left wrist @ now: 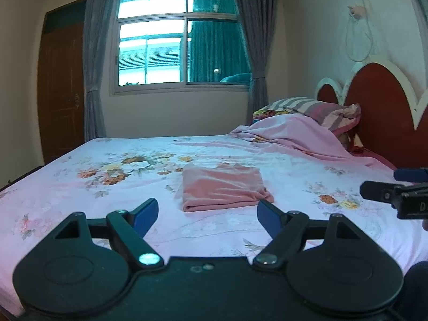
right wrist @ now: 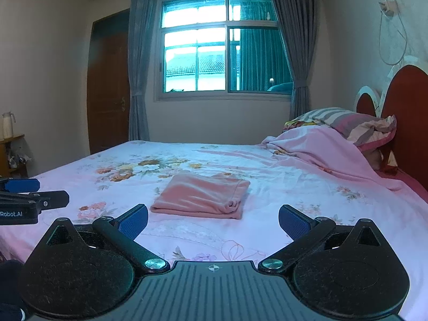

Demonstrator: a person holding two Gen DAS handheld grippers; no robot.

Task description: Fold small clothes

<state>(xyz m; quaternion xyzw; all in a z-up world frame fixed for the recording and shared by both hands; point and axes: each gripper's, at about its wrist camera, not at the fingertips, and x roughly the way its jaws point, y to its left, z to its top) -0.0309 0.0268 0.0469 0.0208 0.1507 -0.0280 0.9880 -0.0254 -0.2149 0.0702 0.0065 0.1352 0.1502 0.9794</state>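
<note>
A small pink garment (left wrist: 223, 188) lies folded into a flat rectangle on the floral bedsheet (left wrist: 120, 187); the right wrist view shows the garment (right wrist: 200, 196) just ahead, with its bunched fold edge at its near right corner. My left gripper (left wrist: 207, 218) hovers over the near side of the bed, open, nothing between its blue pads, short of the garment. My right gripper (right wrist: 212, 223) is open too and empty, also short of the cloth. Each gripper appears in the other's view: the right gripper (left wrist: 396, 190) at the right edge, the left gripper (right wrist: 32, 198) at the left edge.
A pink blanket (right wrist: 321, 149) and striped pillows (right wrist: 355, 124) are heaped by the red headboard (right wrist: 409, 112) on the right. Behind the bed are a window (right wrist: 224, 45) with grey curtains and a brown door (right wrist: 109, 85). A white jug (right wrist: 8, 125) stands on a side table at far left.
</note>
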